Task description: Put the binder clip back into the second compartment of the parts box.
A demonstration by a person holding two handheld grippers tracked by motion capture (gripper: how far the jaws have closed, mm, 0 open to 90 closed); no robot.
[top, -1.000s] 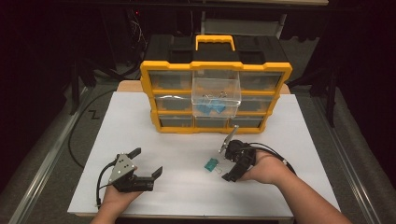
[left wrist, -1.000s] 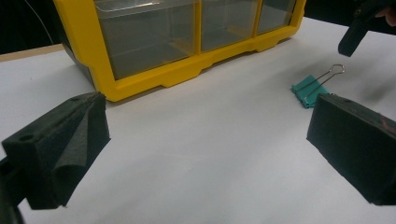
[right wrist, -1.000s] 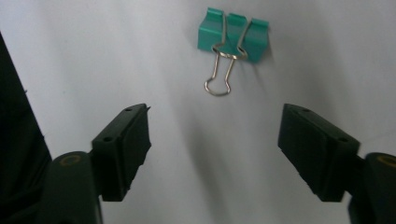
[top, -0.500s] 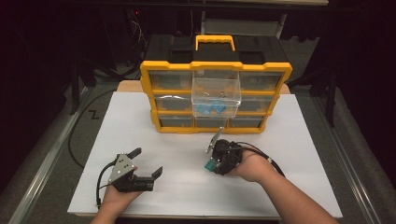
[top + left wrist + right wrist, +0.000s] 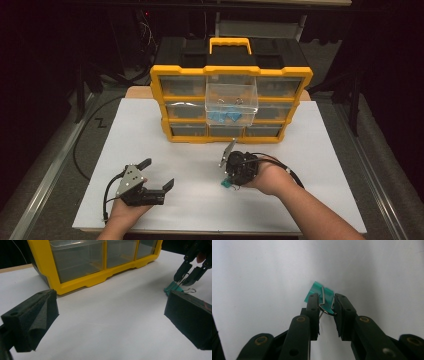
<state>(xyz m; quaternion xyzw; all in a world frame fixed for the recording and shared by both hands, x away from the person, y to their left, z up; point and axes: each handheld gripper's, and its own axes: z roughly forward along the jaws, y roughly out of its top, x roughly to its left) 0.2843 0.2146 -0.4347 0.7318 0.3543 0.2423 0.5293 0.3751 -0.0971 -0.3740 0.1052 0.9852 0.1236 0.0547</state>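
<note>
A small teal binder clip lies on the white board in front of the yellow organiser. My right gripper points down at it. Its jaws have just been closing, and the clip's wire handles now sit between them, touching both pads. From the high view the right gripper stands over the clip right of centre. The left gripper view shows the clip and the right gripper far right. My left gripper rests open and empty at the front left.
A yellow drawer organiser with a black top stands at the back of the board. Its clear middle drawer is pulled out and holds several blue clips. Dark floor, a metal rail and cables surround the table.
The right gripper has moved left and tipped down over the teal clip, and its jaws have narrowed around the clip's wire handles. The left gripper has stayed put.
</note>
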